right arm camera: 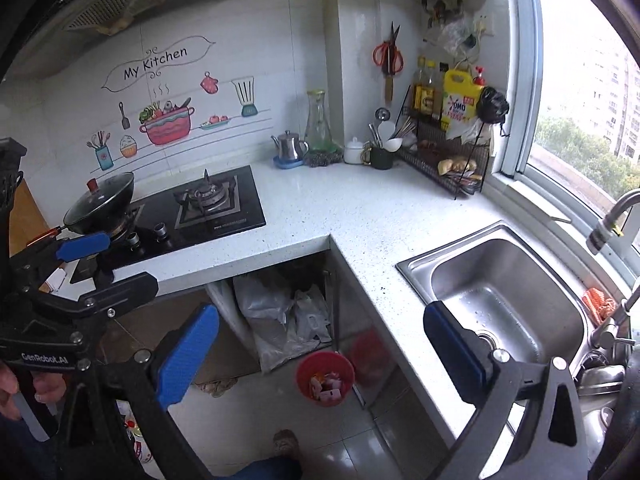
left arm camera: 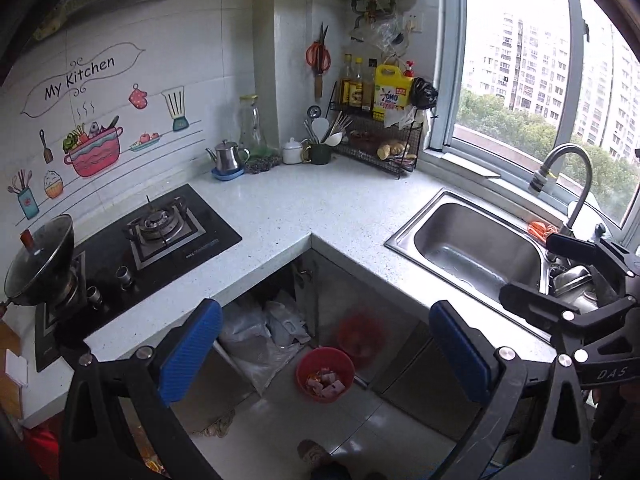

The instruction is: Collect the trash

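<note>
I have both grippers raised above the kitchen floor, looking down into the corner of the L-shaped countertop [left arm camera: 280,208]. My left gripper [left arm camera: 326,350] has its blue pads spread wide apart with nothing between them, and my right gripper [right arm camera: 322,354] is the same — jaws apart, empty. The trash sits in a small red bin [left arm camera: 325,374] on the tiled floor, just in front of the open cabinet under the counter; pink and orange wrappers [right arm camera: 326,390] lie inside it. Behind the bin, crumpled plastic bags [right arm camera: 284,320] fill the cabinet opening. The steel sink [right arm camera: 508,300] is to my right, the gas stove [left arm camera: 160,232] to my left with a lidded wok [right arm camera: 102,204] on the far burner. A shoe toe [right arm camera: 286,446] shows at the bottom edge — the person's.
</note>
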`<state>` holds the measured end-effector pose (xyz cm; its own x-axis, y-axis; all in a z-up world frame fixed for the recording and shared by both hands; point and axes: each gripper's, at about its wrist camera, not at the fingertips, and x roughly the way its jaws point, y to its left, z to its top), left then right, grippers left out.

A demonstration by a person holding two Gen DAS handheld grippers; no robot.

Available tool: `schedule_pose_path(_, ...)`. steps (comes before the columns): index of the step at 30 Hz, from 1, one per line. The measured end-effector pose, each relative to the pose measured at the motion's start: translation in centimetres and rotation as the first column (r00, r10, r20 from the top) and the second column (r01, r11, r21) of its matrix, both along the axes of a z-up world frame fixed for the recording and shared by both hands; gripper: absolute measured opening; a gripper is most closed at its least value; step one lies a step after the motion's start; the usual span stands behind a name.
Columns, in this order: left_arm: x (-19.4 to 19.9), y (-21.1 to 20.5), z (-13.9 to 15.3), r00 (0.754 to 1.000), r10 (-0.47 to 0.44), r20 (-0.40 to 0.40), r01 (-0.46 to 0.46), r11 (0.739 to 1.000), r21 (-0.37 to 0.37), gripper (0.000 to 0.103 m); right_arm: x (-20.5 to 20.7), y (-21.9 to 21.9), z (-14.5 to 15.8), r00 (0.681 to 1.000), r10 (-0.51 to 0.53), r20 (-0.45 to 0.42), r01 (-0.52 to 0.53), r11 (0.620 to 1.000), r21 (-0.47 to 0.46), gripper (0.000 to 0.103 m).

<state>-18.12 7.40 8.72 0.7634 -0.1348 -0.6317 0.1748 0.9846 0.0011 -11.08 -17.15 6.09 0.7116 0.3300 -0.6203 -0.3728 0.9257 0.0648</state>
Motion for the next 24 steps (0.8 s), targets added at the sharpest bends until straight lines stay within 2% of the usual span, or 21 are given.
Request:
schedule_pose_path(10, -3.6, -2.0, 0.5, 1.000, -0.024, 0.016, 0.024, 1.000, -0.008, 0.103, -3.0, -1.1, 0.5, 0.999, -0.016, 0.035, 0.016, 1.000, -0.013, 0.102)
schedule_pose_path(24, -4.7, -3.4, 0.7, 0.998, -0.052, 0.038, 0.052, 0.999, 0.004, 0.103, -4.4, -1.7, 0.2, 0.997, -0.054, 0.055, 0.055, 0.998, -0.004, 0.102)
